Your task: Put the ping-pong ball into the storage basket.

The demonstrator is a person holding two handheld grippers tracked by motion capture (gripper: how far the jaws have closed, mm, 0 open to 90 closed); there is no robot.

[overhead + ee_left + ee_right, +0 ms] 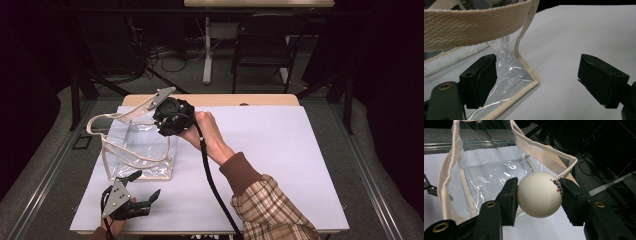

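A clear plastic tote bag (140, 150) with cream webbing trim and handles stands open on the left half of the white table (280, 150). My right gripper (167, 119) hovers at the bag's upper right rim. In the right gripper view this gripper (539, 193) is shut on a white ping-pong ball (537, 197) with red stars and black print, and the bag's open mouth (486, 177) lies just beyond it. My left gripper (144, 186) rests low near the table's front left, open. The bag's bottom corner (530, 77) lies between its jaws, close to the left one (480, 77).
A black chair (262, 42) and a second table's white leg (207, 50) stand beyond the far edge, with cables on the floor. Dark drapes close both sides. The white surface stretches bare to the right of the forearm in a plaid sleeve (270, 210).
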